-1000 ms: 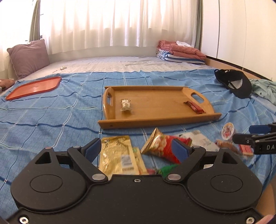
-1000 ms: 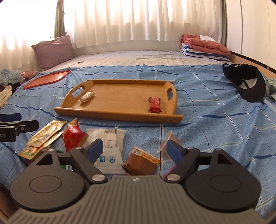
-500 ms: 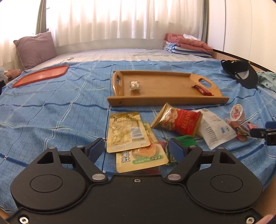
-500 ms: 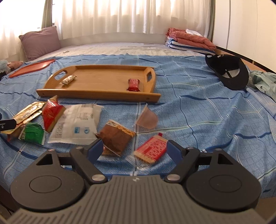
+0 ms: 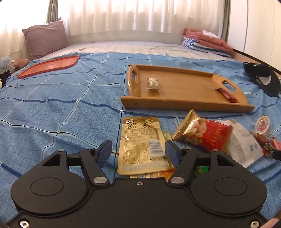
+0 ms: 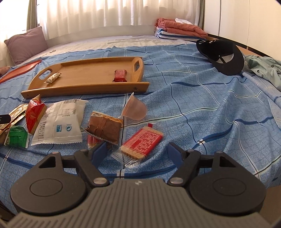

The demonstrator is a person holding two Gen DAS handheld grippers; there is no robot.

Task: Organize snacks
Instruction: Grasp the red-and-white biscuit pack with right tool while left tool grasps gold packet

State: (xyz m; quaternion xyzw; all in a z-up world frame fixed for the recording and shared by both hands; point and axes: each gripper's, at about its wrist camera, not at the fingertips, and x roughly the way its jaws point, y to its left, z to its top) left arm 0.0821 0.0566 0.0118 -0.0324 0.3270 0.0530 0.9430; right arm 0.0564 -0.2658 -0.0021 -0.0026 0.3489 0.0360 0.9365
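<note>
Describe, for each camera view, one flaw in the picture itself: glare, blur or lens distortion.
Left wrist view: the curtains are blown out to white by backlight, and the wooden tray looks slightly smeared, as from motion. Right wrist view: the fisheye lens bows the bed's far edge and the wardrobe, while the cracker pack near the right gripper stays sharp.

The blue checked bedspread [image 6: 202, 108] carries a wooden tray [image 6: 84, 87], loose snack packets [image 6: 58, 121] and a black cap [image 6: 223, 54].
</note>
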